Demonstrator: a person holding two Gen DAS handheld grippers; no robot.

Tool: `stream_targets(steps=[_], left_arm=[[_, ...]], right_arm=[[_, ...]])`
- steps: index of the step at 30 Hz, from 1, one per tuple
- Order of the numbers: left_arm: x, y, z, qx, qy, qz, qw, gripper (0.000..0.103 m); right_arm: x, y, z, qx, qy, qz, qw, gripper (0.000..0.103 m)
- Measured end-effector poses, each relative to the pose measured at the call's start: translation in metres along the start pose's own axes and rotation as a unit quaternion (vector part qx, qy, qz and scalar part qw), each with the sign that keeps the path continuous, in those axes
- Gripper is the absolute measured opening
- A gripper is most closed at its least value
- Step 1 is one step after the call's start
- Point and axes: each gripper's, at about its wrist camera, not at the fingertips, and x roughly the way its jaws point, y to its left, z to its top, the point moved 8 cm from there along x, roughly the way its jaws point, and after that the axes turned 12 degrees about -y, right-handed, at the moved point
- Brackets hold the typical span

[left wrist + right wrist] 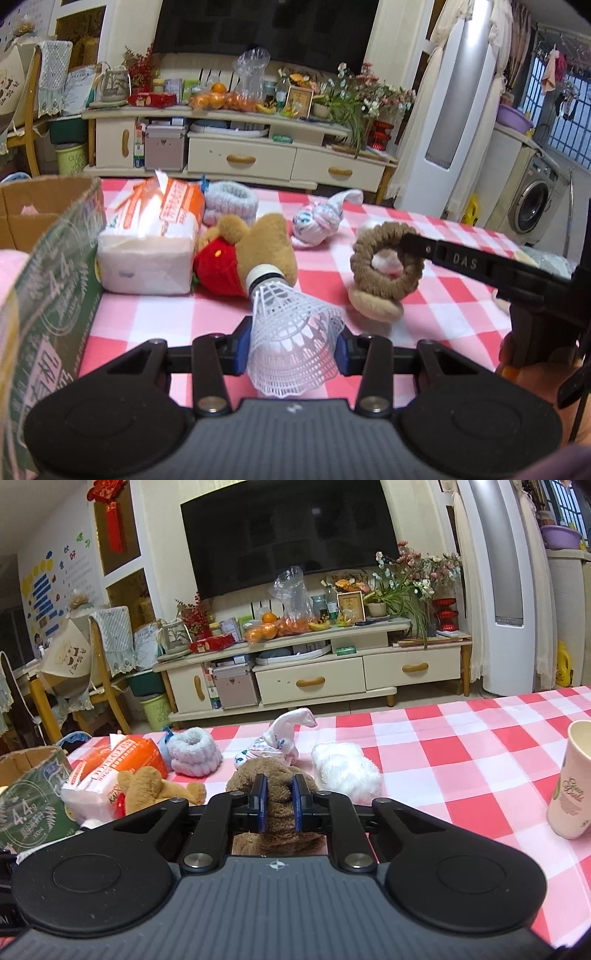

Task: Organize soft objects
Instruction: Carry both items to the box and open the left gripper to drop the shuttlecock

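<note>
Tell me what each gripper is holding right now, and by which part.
The left gripper clamps a white plastic shuttlecock across its mesh skirt. The right gripper pinches a brown plush ring by its near rim.

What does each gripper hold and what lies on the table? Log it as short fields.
left gripper: shut on white shuttlecock
right gripper: shut on brown fuzzy ring
table: red-and-white checked cloth
loose soft items: teddy bear, tissue pack, pale blue scrunchie, knotted sock, white fluffy piece
box: cardboard box at the left edge
other: paper cup
</note>
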Motion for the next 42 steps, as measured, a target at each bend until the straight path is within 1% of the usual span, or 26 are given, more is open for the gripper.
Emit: stream_targets(steps=[4,10,15,18,22,28,33,39,42], left_arm=[[-0.009,0.002,0.009,-0.003,-0.017,-0.006,0.9998,0.042],[-0.017,0.005,0.019,-0.01,-0.034,-0.014,0.9993,0.042],[-0.026,0.011,0.025,-0.02,-0.045,-0.019,0.9986,0.042],[-0.034,0.016,0.032,-0.024,-0.058,-0.022,0.9978,0.042],[-0.045,0.028,0.039,-0.033,-0.071,-0.021,0.9967,0.042],[-0.062,0.05,0.053,-0.051,-0.096,-0.01,0.9941,0.042],[-0.075,0.074,0.063,-0.064,-0.115,0.007,0.9913,0.042],[-0.089,0.105,0.07,-0.075,-0.134,0.042,0.9872,0.042],[-0.096,0.125,0.073,-0.082,-0.141,0.066,0.9844,0.042]], right_arm=[[-0.01,0.004,0.004,0.003,-0.009,-0.001,1.0,0.015],[-0.027,0.019,0.012,-0.004,-0.024,0.002,1.0,0.015],[-0.04,0.039,0.027,-0.011,-0.04,0.024,0.999,0.015],[-0.049,0.056,0.039,-0.023,-0.057,0.04,0.997,0.015],[-0.058,0.076,0.052,-0.022,-0.072,0.063,0.995,0.015],[-0.068,0.106,0.064,-0.021,-0.085,0.098,0.991,0.015],[-0.067,0.133,0.069,-0.024,-0.086,0.127,0.988,0.015],[-0.06,0.171,0.076,-0.031,-0.084,0.164,0.982,0.015],[-0.055,0.19,0.082,-0.036,-0.086,0.182,0.979,0.015]])
